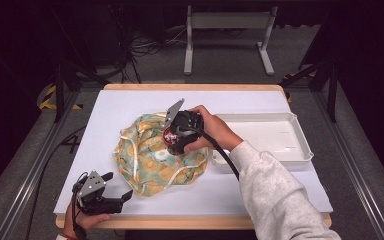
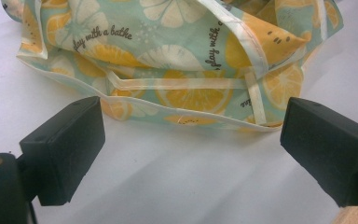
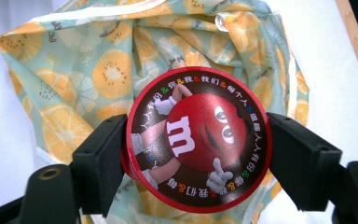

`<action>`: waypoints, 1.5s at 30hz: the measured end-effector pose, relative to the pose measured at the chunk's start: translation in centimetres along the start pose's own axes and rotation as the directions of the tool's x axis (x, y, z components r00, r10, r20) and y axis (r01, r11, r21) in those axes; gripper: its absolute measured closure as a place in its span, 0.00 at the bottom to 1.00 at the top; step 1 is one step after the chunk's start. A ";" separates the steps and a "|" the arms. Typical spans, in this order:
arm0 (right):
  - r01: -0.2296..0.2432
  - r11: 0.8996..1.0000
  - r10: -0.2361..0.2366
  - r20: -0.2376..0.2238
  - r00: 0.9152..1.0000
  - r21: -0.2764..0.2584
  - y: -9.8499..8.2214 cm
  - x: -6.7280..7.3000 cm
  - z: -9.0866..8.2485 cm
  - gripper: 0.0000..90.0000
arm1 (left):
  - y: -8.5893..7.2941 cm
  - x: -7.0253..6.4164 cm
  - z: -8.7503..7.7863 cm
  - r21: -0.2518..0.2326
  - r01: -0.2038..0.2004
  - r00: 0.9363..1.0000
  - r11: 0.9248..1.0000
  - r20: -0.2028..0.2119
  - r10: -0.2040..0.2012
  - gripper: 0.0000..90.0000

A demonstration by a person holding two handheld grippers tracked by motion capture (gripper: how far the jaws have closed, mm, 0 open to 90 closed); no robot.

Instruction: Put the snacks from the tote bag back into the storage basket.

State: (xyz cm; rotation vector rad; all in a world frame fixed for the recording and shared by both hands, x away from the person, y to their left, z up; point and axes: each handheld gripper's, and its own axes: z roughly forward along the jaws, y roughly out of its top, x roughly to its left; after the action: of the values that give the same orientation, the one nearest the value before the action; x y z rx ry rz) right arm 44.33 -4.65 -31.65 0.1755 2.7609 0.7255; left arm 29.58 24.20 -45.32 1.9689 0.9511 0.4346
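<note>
While our right tool (image 3: pixel 198 144) grips the red candy tin (image 3: pixel 198 140) above the citrus-print bag (image 1: pixel 155 155), nothing looks packed yet. Our left tool (image 2: pixel 191 140) gapes wide, empty, at the bag's near edge; opening it remains, we judge.

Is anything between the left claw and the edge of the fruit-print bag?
Nothing visible. The open left claw faces the fruit-print bag hem across bare white table, apart from it.
</note>
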 end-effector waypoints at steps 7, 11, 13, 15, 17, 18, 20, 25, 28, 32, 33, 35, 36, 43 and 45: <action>-0.010 1.000 0.011 0.017 1.000 -0.021 -0.8 -0.3 -1.5 0.28 | 0.0 0.0 0.0 0.004 -0.004 1.000 1.000 -0.002 0.004 0.08; -0.014 1.000 0.014 0.024 1.000 -0.025 -1.3 -0.4 -2.1 0.28 | 0.0 0.0 0.1 0.008 -0.004 1.000 1.000 0.000 0.004 0.08; -0.021 1.000 0.021 0.028 0.999 -0.022 -1.5 -0.4 -2.4 0.28 | 0.0 0.0 0.1 0.008 -0.004 1.000 1.000 0.001 0.004 0.08; -0.026 0.999 0.026 0.031 0.999 -0.024 -1.8 -0.5 -2.8 0.28 | 0.0 0.0 0.1 0.007 -0.004 1.000 1.000 0.000 0.004 0.08; -0.020 0.999 0.021 0.038 0.999 -0.025 -1.9 -0.5 -3.0 0.28 | 0.1 0.0 0.1 0.009 -0.006 1.000 1.000 0.001 0.006 0.08; -0.022 0.999 0.023 0.043 0.999 -0.024 -2.0 -0.5 -3.2 0.28 | 0.0 0.1 0.1 0.010 -0.006 1.000 1.000 0.000 0.006 0.08; -0.024 0.999 0.025 0.044 0.999 -0.026 -2.2 -0.5 -3.5 0.28 | 0.0 0.1 0.1 0.010 -0.006 1.000 1.000 0.001 0.006 0.08; -0.032 0.999 0.033 0.044 0.998 -0.029 -2.8 -0.7 -4.0 0.28 | 0.0 0.1 0.2 0.010 -0.004 1.000 1.000 -0.001 0.004 0.08; -0.037 0.999 0.038 0.051 0.998 -0.032 -3.3 -0.9 -4.4 0.28 | 0.0 0.1 0.2 0.011 -0.004 1.000 1.000 -0.001 0.004 0.08; -0.052 0.998 0.054 0.056 0.997 -0.039 -4.0 -1.1 -5.1 0.28 | 0.1 0.0 0.2 0.014 -0.002 1.000 1.000 0.003 0.002 0.08; -0.058 0.998 0.060 0.061 0.996 -0.041 -4.1 -1.1 -5.2 0.28 | 0.1 0.0 0.3 0.014 -0.001 1.000 1.000 0.001 0.001 0.08; -0.063 0.997 0.066 0.065 0.996 -0.044 -4.5 -1.2 -5.6 0.28 | 0.1 0.0 0.3 0.017 -0.004 1.000 1.000 0.000 0.004 0.08; -0.066 0.997 0.069 0.067 0.995 -0.044 -4.7 -1.3 -5.7 0.28 | 0.1 0.0 0.3 0.015 -0.001 1.000 1.000 0.002 0.000 0.08; -0.083 0.996 0.086 0.090 0.992 -0.034 -5.9 -1.6 -6.7 0.28 | 0.1 0.0 0.4 0.016 -0.003 1.000 1.000 0.003 0.003 0.08; -0.095 0.995 0.098 0.101 0.990 -0.033 -6.2 -1.7 -7.0 0.28 | 0.2 0.0 0.4 0.017 -0.005 1.000 1.000 0.007 0.004 0.08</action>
State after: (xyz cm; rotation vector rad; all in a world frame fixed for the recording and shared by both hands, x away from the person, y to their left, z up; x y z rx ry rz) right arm 43.62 -13.55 -28.50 0.3325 2.6590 0.7569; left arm 29.88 23.88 -45.42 1.9867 0.9491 0.4235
